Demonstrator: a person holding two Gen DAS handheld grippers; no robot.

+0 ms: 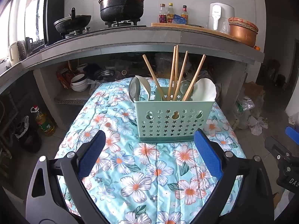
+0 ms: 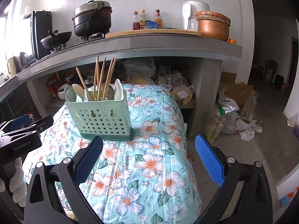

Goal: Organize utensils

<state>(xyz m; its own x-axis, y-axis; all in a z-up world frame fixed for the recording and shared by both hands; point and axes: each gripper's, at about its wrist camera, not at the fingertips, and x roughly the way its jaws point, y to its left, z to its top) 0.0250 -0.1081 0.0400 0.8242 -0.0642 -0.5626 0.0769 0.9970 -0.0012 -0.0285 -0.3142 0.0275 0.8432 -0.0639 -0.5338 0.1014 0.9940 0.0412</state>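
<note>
A mint-green utensil holder (image 1: 172,120) with star cut-outs stands upright on a floral cloth-covered table (image 1: 130,168). Several wooden chopsticks (image 1: 175,72) lean out of its middle section. White spoons (image 1: 204,90) and a metal spoon (image 1: 134,89) sit in its side sections. My left gripper (image 1: 149,136) is open just in front of the holder, nothing between its blue pads (image 1: 207,153). In the right wrist view the holder (image 2: 101,117) stands ahead to the left with the chopsticks (image 2: 101,78). My right gripper (image 2: 148,141) is open and empty, over the table's right side.
Behind the table runs a concrete counter (image 1: 130,37) with a black pot (image 1: 121,3), a wok, sauce bottles and a copper pot (image 2: 213,26). Bowls and bags fill the shelf below. Bags and cardboard (image 2: 233,112) lie on the floor at right; an oil bottle (image 1: 44,121) stands at left.
</note>
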